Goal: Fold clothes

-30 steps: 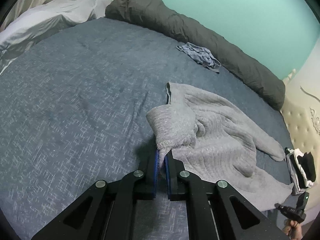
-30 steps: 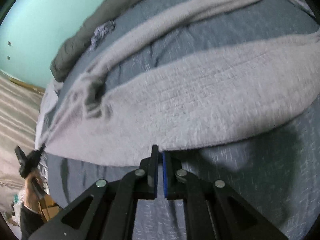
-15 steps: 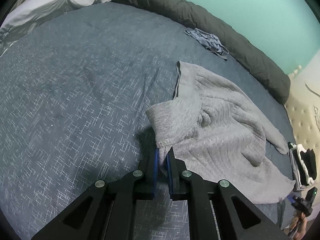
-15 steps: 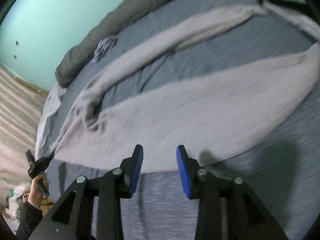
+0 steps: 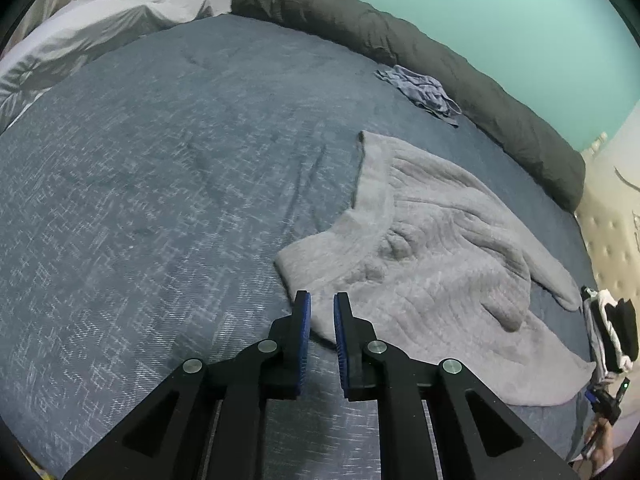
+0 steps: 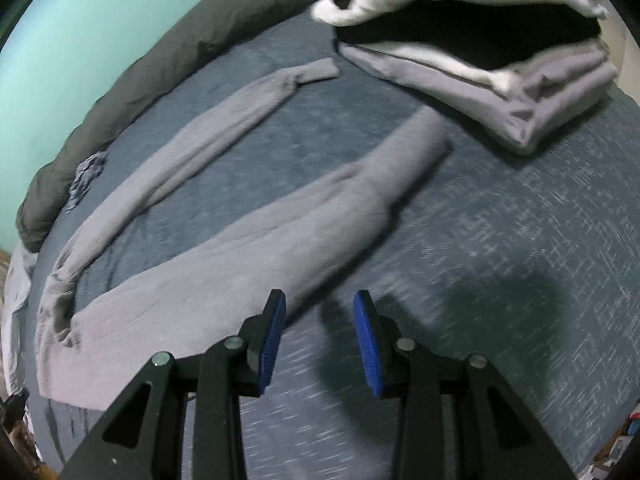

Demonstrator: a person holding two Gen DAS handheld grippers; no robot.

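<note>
Pillow only left view.

Sweater fuzzy ribbed knit; bedspread matt woven cloth.

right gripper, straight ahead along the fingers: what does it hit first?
Most likely bare bed cover. The right gripper stands open over its own shadow, with nothing between the pads. The grey sweater lies just beside the left finger, probably missed, though motion blur and depth leave that uncertain.
</note>
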